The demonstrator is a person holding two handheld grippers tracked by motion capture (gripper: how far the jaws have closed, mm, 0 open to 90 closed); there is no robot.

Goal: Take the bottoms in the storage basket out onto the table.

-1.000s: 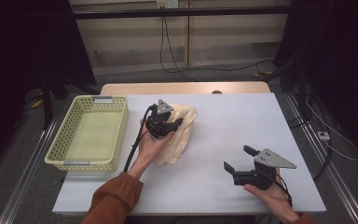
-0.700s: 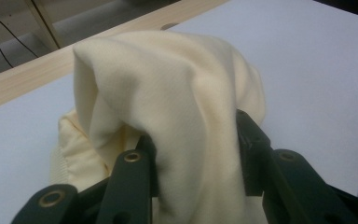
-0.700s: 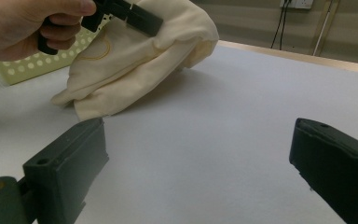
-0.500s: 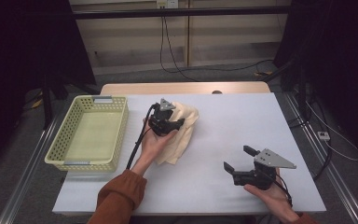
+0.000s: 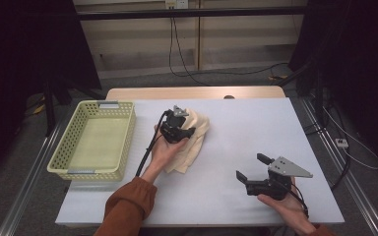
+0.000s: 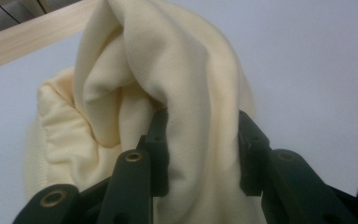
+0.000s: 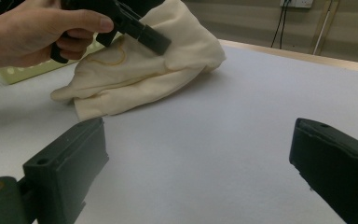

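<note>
- Cream-yellow soft cloth (image 6: 200, 93), bunched on the white table (image 5: 256, 132): your left gripper (image 6: 200, 154) has just been closing, and its jaws clamp a thick fold.
- Your right gripper (image 5: 250, 167) rests near the front edge, jaws wide apart, holding nothing.
- Step in hand looks like gathering the cloth; next, lift it clear without dragging.
- Pale green perforated plastic basket (image 5: 59, 157) sits left, nothing between.
</note>
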